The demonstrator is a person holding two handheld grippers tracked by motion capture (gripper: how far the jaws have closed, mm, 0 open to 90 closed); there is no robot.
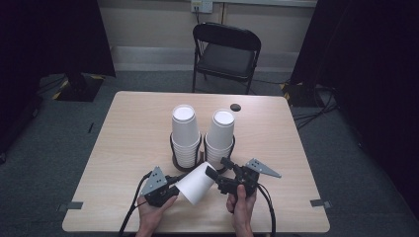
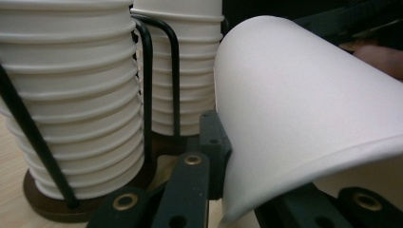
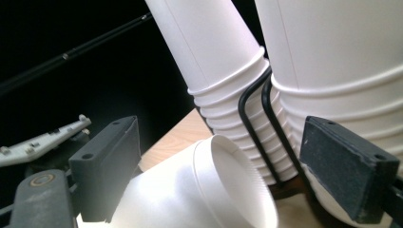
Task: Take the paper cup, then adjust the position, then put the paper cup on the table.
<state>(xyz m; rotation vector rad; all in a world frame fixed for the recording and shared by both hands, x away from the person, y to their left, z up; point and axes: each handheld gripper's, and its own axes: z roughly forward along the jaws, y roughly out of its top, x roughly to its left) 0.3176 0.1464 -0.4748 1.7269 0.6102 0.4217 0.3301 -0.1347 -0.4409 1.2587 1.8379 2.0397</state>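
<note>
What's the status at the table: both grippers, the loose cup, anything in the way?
Left gripper shut on loose paper cup, cup lying sideways. Right gripper open at the cup's base end. Two racked cup stacks close behind.

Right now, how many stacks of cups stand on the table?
2. The left stack and the right stack stand side by side in black wire holders at mid-table. One loose cup is held in the left gripper.

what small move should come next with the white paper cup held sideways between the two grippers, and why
Probably close the right gripper on the base end of the single white paper cup. Its jaws stand open around that closed end, while the left gripper is clamped on the cup's rim. A second hold would steady it before it goes onto one of the two stacks of white paper cups.
</note>
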